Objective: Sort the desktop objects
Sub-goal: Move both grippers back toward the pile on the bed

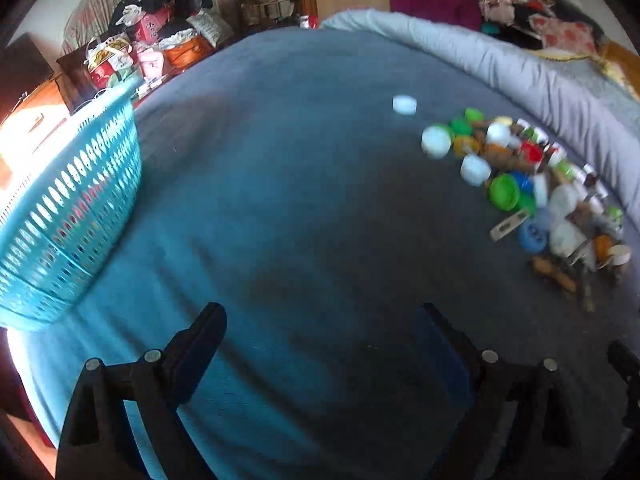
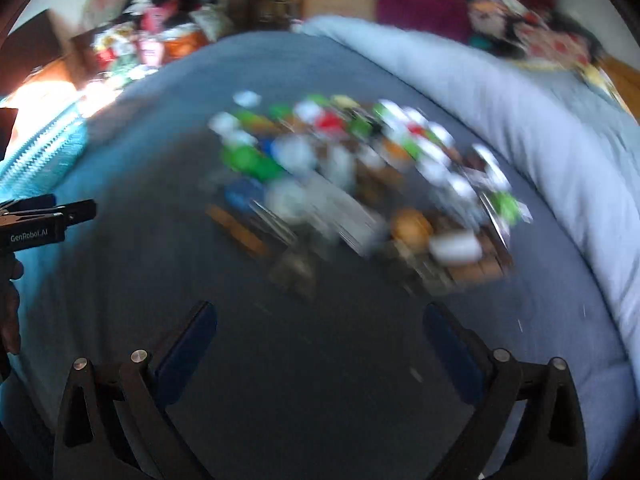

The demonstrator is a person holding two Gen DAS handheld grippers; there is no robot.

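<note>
Both the left gripper (image 1: pixel 320 320) and right gripper (image 2: pixel 320 320) stood wide and empty above the grey bedcover (image 1: pixel 300 160), with the pile of caps and small objects (image 1: pixel 532 184) lying near the rolled quilt (image 1: pixel 520 68), well apart from the teal basket (image 1: pixel 68 208).

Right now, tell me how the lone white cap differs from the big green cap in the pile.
The lone white cap lies apart on the blue cover; the big green cap sits at the pile's edge, against other pieces. The white one looks smaller and lies flat; the green one is tilted, its hollow showing. Both are round and untouched.
</note>
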